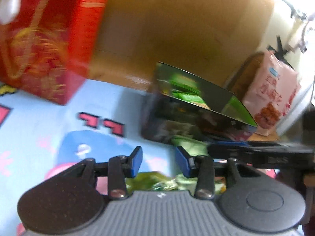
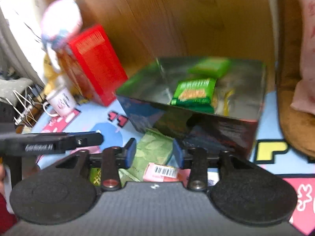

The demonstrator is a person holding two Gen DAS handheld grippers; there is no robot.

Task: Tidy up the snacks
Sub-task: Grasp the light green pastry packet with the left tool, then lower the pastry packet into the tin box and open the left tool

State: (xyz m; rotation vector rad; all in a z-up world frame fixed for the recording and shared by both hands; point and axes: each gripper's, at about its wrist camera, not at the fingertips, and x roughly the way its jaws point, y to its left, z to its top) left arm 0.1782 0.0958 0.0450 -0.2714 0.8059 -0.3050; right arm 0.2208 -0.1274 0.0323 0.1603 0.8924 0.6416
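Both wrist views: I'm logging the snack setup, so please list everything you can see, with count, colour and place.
Storage box: one, dark outside, shiny inside, on the mat against the wooden panel.
Snack packs in the box: at least two, green.
Snack packs on the mat: several, pale green plus one pink with a barcode, in front of the box.
Red carton: one, upright, left of the box.
Pink bag: one, right of the box.
Mug: one, white, left of the carton.
Plush toy: one, pink-white, above the carton.
Mat: one, light blue, patterned.
Left claw: blue pads apart, nothing gripped.
Right claw: blue pads apart, over the pale green pack.
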